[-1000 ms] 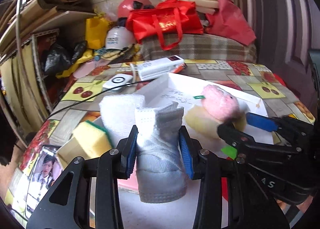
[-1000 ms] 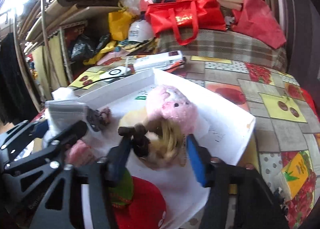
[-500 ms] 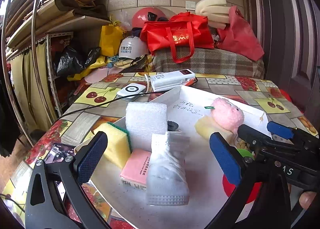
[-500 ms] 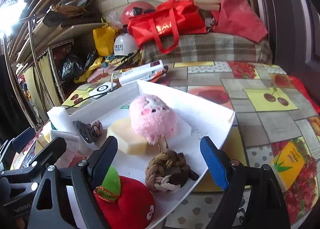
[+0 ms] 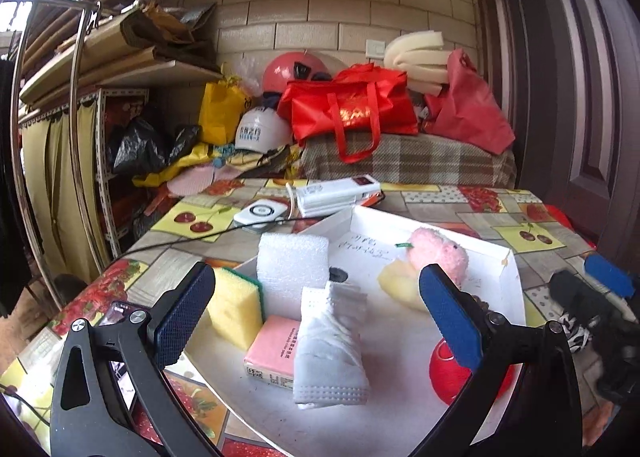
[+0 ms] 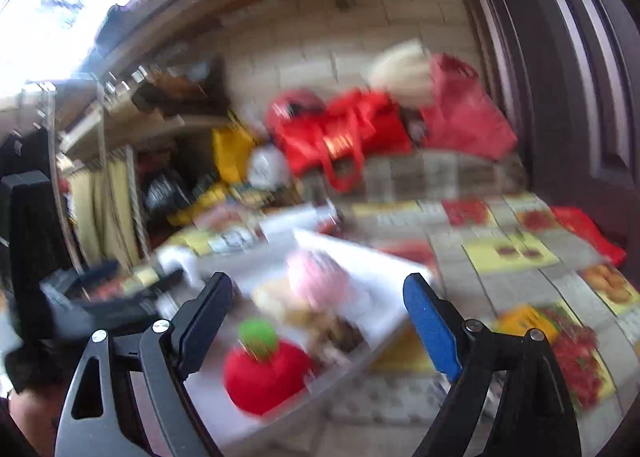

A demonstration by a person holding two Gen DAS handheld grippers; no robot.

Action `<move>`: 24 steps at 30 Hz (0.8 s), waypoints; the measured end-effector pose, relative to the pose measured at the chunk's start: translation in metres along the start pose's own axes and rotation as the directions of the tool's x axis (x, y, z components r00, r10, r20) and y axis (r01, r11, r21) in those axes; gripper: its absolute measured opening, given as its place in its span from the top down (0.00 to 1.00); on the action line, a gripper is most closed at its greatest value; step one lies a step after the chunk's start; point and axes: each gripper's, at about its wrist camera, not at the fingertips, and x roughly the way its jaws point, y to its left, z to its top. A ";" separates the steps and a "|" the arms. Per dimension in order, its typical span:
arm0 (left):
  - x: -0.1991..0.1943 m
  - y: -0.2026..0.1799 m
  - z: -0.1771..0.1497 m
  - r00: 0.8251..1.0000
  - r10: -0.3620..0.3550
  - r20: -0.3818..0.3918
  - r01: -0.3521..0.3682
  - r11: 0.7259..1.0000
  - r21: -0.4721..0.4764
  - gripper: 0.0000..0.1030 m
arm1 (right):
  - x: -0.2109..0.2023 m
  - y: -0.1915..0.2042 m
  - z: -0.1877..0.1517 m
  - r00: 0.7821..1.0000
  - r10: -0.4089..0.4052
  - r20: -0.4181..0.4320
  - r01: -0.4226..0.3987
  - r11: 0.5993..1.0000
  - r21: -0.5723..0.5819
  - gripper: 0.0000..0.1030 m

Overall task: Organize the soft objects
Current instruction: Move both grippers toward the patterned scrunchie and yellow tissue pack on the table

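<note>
A white tray holds a white foam block, a yellow sponge, a pink tissue pack, a folded white cloth, a pink plush and a red plush fruit. My left gripper stands wide open, back from the cloth and touching nothing. The right wrist view is blurred. There my right gripper is open with its jaws still opening, above the red plush fruit, a brown rope knot and the pink plush. Nothing is pressed between its pads.
The table wears a fruit-patterned cloth. Behind the tray lie a white power strip, a white round device and a black cable. A phone sits at the left edge. Red bags and helmets pile up at the back, with a dark door on the right.
My left gripper let go of the white cloth, opened wide and drew back. My right gripper opened off the rope knot, pulled back and lifted, and its view has blurred.
</note>
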 end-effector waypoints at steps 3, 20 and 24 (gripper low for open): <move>-0.009 -0.003 -0.001 0.999 -0.028 0.041 0.028 0.999 0.017 0.00 | -0.008 -0.019 0.001 0.999 -0.042 0.022 0.040 0.996 0.084 0.15; -0.026 -0.045 -0.005 0.953 -0.303 -0.017 0.304 0.949 0.085 0.00 | -0.081 -0.155 -0.003 0.976 -0.219 -0.002 0.216 0.958 0.190 0.00; -0.036 -0.071 -0.007 0.923 -0.382 -0.038 0.383 0.910 0.158 0.00 | -0.069 -0.177 -0.016 0.967 -0.193 -0.169 0.223 0.958 0.180 0.00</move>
